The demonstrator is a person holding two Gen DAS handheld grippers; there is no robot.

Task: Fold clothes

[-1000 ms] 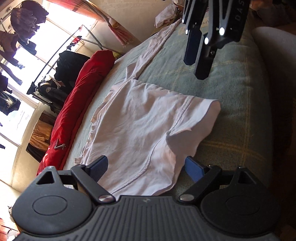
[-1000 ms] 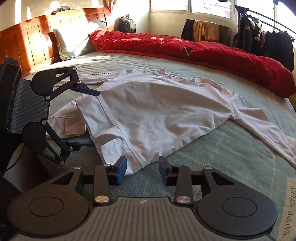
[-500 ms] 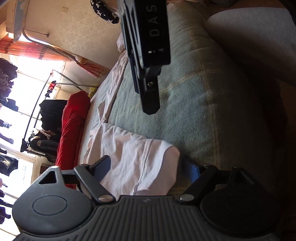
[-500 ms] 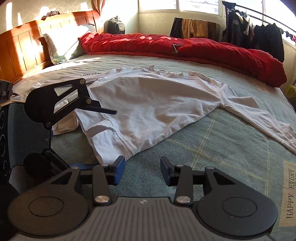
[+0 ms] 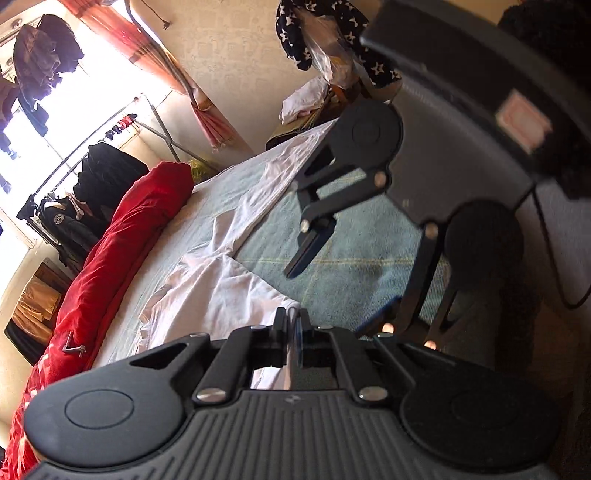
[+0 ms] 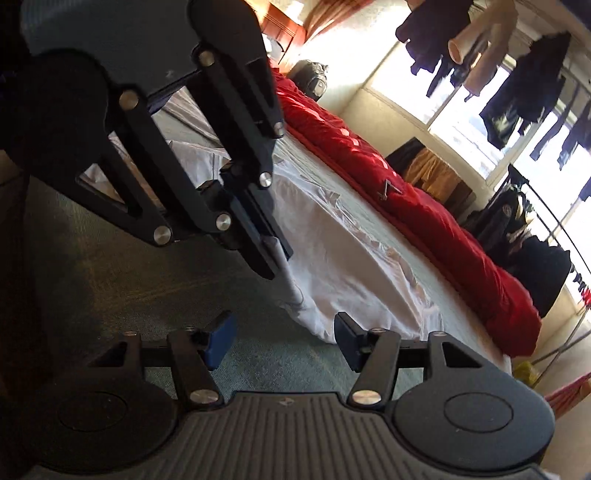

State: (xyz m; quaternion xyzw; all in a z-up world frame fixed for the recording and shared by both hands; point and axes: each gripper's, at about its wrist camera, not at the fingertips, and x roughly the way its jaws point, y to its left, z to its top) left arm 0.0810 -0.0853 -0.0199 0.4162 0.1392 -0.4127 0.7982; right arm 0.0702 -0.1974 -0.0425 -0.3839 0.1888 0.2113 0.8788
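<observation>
Shirt hem is clamped in the left gripper, whose jaws have just been closing. Right gripper has been opening and is empty, near the hem. A thin pinch could slip and spoil the fold.

Two black hand-held tongs with blue pads

Left tongs and right tongs: ribbed grey bodies, round black pivot discs, silver screws.

I see a bed with a green checked blanket. A red duvet is rolled along its far edge, a metal clip on it. Past that edge stands a clothes rack of dark jackets before bright windows. A star-print cloth hangs beyond the bed's end.
</observation>
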